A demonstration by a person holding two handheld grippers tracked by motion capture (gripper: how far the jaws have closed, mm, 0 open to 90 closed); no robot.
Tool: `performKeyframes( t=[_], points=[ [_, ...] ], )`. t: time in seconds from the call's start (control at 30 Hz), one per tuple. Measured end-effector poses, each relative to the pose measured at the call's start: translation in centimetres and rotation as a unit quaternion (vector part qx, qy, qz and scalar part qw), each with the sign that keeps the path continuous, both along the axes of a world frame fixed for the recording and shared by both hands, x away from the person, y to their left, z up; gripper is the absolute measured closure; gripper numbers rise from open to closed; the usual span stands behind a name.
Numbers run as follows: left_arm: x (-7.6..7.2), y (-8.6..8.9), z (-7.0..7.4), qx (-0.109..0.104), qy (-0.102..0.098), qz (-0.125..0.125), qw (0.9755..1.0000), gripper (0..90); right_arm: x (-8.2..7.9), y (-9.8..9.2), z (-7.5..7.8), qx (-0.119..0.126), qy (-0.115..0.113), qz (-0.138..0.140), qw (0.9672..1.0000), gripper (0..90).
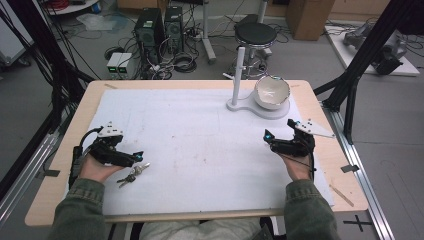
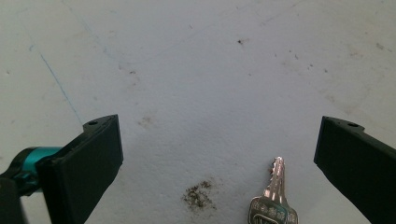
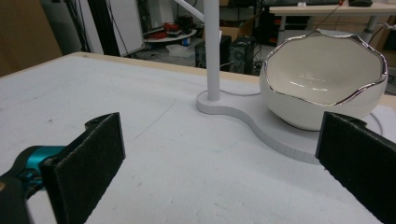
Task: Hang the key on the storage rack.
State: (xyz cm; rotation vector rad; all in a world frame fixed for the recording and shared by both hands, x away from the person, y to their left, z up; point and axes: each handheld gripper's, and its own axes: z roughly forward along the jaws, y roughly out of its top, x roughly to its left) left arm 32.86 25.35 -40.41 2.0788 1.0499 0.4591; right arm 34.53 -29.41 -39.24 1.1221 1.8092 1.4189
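Looking from the high view, the keys (image 1: pixel 133 173) lay just right of the left gripper (image 1: pixel 138 156), far from the right gripper (image 1: pixel 268 136). Left gripper view: jaws spread, key (image 2: pixel 273 200) pointing away between them. Right gripper view: jaws spread, facing the bowl (image 3: pixel 322 79).

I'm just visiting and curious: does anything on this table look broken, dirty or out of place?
Nothing looks broken. The white egg-shaped bowl has a jagged silver rim, seemingly by design. A dark smudge stains the white mat beside the silver keys.

two tools (image 1: pixel 138 156) (image 1: pixel 267 135), one bunch of keys (image 1: pixel 133 173), one white bowl (image 1: pixel 271 92), one white stand (image 1: pixel 240 75).
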Motion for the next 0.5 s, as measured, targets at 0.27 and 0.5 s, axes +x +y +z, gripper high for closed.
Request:
performKeyframes(
  t=[0.27, 0.5],
  points=[
    [0.2, -0.5, -0.6, 0.029, 0.021, -0.014, 0.9992, 1.7, 0.0, 0.0, -0.1, -0.005, 0.003, -0.001, 1.0, 0.3],
    [0.4, -1.0, -1.1, 0.048, 0.041, -0.025, 0.9977, 1.7, 0.0, 0.0, -0.1, -0.006, 0.005, 0.0, 1.0, 0.3]
  ],
)
